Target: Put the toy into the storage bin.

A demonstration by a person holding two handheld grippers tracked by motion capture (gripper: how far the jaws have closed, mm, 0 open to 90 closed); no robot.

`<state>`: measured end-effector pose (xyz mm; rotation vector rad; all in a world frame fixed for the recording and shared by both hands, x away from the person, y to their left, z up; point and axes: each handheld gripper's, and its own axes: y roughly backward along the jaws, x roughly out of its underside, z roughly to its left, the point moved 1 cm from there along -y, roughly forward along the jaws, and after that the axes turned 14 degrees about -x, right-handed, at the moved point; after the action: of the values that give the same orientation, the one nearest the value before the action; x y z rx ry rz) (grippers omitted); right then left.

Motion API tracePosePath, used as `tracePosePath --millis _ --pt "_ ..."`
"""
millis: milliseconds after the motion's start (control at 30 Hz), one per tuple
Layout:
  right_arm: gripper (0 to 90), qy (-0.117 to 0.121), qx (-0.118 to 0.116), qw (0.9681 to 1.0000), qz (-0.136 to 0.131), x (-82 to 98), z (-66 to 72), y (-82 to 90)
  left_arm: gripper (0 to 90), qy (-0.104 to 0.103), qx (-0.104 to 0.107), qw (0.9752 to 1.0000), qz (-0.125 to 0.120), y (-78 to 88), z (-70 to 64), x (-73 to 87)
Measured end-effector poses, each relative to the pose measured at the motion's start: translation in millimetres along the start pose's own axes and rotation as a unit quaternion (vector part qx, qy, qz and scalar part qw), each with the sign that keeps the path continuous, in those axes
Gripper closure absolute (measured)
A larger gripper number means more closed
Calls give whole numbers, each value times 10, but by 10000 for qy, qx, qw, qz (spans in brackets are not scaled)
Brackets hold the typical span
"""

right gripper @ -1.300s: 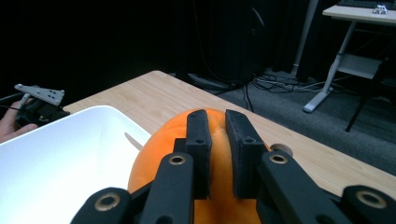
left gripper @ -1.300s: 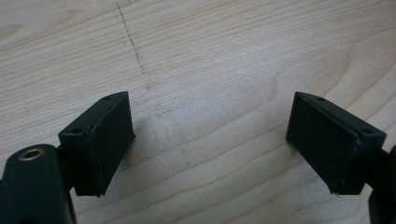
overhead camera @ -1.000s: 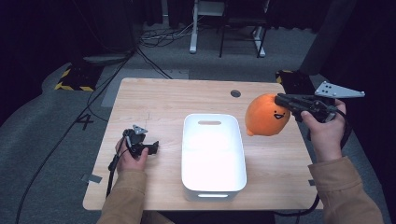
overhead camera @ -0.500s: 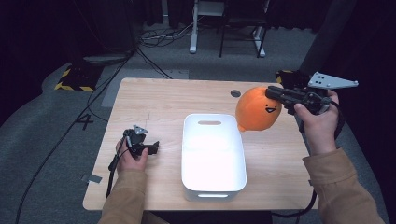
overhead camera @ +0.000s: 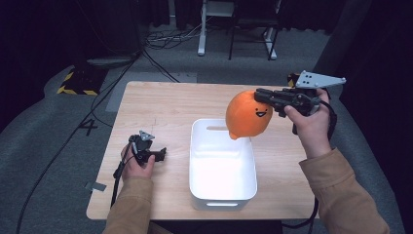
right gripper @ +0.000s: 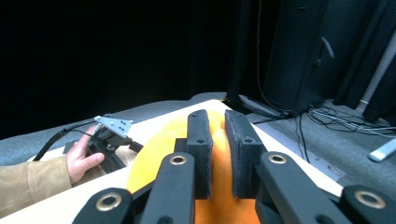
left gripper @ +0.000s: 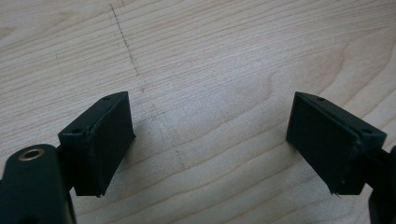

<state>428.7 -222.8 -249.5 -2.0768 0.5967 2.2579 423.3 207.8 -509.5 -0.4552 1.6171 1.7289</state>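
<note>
An orange round plush with a smiling face (overhead camera: pixel 247 114) hangs in the air over the far end of the white bin (overhead camera: pixel 221 195). My right gripper (overhead camera: pixel 260 95) is shut on the plush's top; in the right gripper view a fold of the orange plush (right gripper: pixel 217 140) is pinched between its jaws. My left gripper (overhead camera: pixel 160 153) rests low on the wooden table (overhead camera: pixel 165 105) left of the bin, held by a hand. In the left gripper view its fingers (left gripper: pixel 100 140) stand wide apart over bare wood, with nothing between them.
The white bin stands in the middle of the table near the front edge, its inside bare. Beyond the table lie grey floor, cables (overhead camera: pixel 160 39) and a chair base (overhead camera: pixel 234 29). Dark curtains stand at the right.
My right gripper has carried the orange plush leftward from the table's right side to above the bin's far end. The left gripper has stayed put.
</note>
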Motion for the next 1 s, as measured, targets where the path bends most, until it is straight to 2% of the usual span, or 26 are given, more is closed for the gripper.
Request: tracePosePath --millis 267,567,800,1000 --pt "810 43 -225 9997 76 -33 56 -317 150 -1 2 10000 2 0 0 0" --pt "809 64 -506 9984 237 15 156 -649 150 0 5 10000 6 1 -1 0" --pt "809 45 -606 9977 304 63 197 -804 150 2 18 10000 6 0 -2 1" --pt "808 -42 -648 9969 442 176 196 -914 150 -4 21 10000 2 0 -3 1"
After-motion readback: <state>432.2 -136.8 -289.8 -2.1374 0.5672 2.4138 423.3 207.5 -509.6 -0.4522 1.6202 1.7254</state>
